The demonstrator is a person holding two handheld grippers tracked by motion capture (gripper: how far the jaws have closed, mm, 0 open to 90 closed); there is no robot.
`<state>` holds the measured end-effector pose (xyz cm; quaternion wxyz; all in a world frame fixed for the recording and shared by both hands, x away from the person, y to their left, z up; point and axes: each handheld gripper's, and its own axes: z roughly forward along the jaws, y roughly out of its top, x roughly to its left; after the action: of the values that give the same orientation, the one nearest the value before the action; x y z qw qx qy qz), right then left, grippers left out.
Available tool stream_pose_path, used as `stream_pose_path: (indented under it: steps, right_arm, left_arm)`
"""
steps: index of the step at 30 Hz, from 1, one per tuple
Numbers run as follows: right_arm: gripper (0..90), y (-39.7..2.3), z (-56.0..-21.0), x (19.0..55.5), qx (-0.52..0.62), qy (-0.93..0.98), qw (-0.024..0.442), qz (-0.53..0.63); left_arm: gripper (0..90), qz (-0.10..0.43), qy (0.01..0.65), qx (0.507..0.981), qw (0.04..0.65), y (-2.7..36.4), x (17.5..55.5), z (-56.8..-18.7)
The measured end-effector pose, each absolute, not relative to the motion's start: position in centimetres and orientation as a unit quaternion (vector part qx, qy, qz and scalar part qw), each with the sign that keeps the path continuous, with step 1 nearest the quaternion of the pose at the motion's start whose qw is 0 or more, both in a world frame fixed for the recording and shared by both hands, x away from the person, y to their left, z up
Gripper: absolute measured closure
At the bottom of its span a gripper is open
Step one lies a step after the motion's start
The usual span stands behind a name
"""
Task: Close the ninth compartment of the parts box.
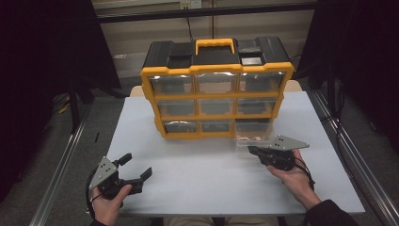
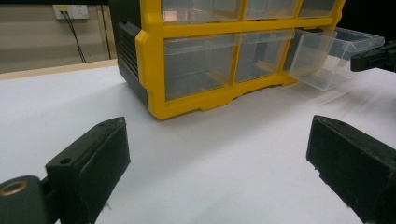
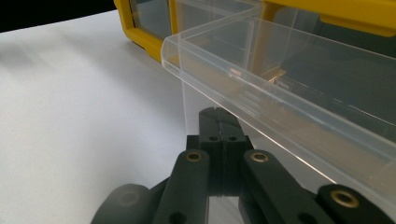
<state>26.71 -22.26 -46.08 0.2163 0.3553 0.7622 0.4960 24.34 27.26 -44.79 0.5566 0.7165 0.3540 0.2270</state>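
Note:
A yellow and black drawer cabinet point(image 1: 216, 70) stands at the back of the white table point(image 1: 197, 183). Its bottom right clear drawer point(image 1: 254, 136) is pulled out and tilts down toward the table. My right gripper point(image 1: 252, 150) is at that drawer's front. In the right gripper view its jaws point(image 3: 218, 116) are pressed together just under the drawer's lip point(image 3: 280, 98), pinching the thin clear front tab. My left gripper point(image 1: 136, 165) rests low at the near left, well apart from the cabinet point(image 2: 154, 60). It is open point(image 2: 215, 154), with bare table between the fingers point(image 2: 93, 158).
The other clear drawers point(image 1: 216, 106) look closed. A yellow carry handle point(image 1: 215, 44) tops the cabinet. Metal rails point(image 1: 61, 165) run along both sides of the table. White tabletop lies between my two hands.

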Motion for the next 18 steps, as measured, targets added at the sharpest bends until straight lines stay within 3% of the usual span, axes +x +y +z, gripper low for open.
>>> stream_pose_path:
  steps: [18]
  right_arm:
    - [90.0,-22.36,-46.26,27.0,0.36,0.761,0.219,0.493]
  left_arm:
    - [5.8,0.228,0.355,0.714,0.559,27.27,24.33,-44.77]
